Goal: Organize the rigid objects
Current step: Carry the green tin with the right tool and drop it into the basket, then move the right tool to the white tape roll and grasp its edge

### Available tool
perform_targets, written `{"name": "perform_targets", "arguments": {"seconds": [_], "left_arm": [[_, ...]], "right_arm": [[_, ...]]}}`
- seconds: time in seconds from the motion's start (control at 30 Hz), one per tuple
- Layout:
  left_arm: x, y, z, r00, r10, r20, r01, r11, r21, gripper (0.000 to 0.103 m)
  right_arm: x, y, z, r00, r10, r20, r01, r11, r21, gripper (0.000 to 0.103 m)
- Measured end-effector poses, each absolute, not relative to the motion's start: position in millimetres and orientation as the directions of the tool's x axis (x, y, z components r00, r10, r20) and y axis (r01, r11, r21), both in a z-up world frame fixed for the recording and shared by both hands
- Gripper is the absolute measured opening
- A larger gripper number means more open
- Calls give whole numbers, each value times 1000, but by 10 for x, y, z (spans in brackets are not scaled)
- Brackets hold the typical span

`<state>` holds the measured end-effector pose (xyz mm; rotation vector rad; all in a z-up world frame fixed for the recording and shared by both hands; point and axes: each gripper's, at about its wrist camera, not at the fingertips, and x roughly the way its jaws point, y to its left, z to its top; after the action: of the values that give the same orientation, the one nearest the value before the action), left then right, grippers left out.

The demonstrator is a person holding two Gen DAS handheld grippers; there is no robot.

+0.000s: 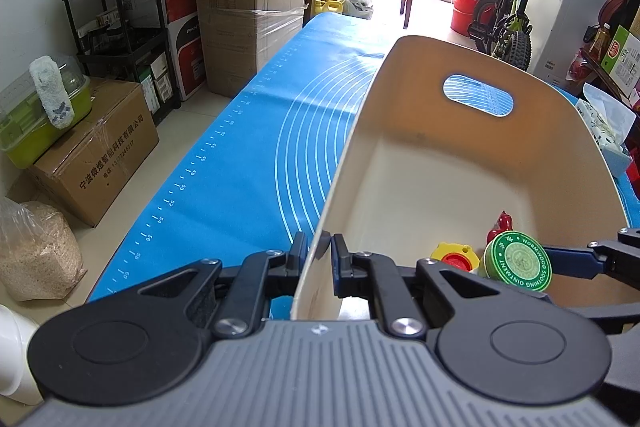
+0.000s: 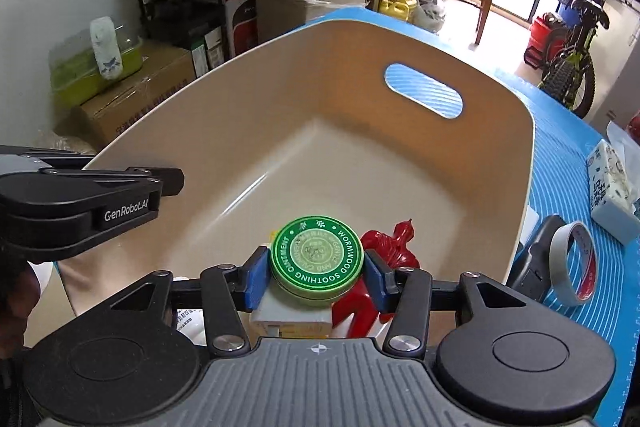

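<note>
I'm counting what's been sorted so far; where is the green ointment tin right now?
In the right wrist view the green ointment tin sits between the right hand-held gripper fingers, low inside the beige bin, with the red figurine beside it.

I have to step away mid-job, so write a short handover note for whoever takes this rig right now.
Left tool: shut on the side wall of the beige bin, steadying it.
Right tool: over the bin, the green ointment tin between its blue pads; the pads look close to the tin, but a firm grip cannot be confirmed.
In the bin: red figurine, a yellow piece with a red centre, a white box under the tin.
Still on the blue mat: tape roll, tissue pack.
Left: finish placing the tin, then the rest.
</note>
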<state>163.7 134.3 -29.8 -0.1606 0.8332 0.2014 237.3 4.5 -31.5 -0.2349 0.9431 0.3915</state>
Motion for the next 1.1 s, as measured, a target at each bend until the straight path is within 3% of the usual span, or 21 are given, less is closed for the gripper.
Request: {"name": "perform_targets", "arguments": {"seconds": [0.07, 0.2, 0.43, 0.73, 1.1], "left_arm": [[1637, 1342, -299, 655, 114, -747, -239, 969, -62, 14], [1637, 1342, -299, 655, 115, -747, -239, 969, -61, 14], [1644, 1330, -282, 655, 114, -747, -238, 969, -61, 14], [1644, 1331, -280, 656, 113, -746, -237, 970, -61, 14], [1648, 1339, -265, 659, 111, -744, -234, 970, -63, 14]], "right_arm": [[2367, 10, -278, 530, 244, -812, -426, 905, -6, 61], [2332, -99, -137, 561, 276, -780, -425, 905, 14, 71], [2448, -646, 184, 583, 334, -741, -343, 927, 149, 74], [2620, -1463, 232, 662, 209, -720, -200, 975, 100, 76], [2982, -1918, -277, 623, 67, -780, -103, 995, 4, 76]]}}
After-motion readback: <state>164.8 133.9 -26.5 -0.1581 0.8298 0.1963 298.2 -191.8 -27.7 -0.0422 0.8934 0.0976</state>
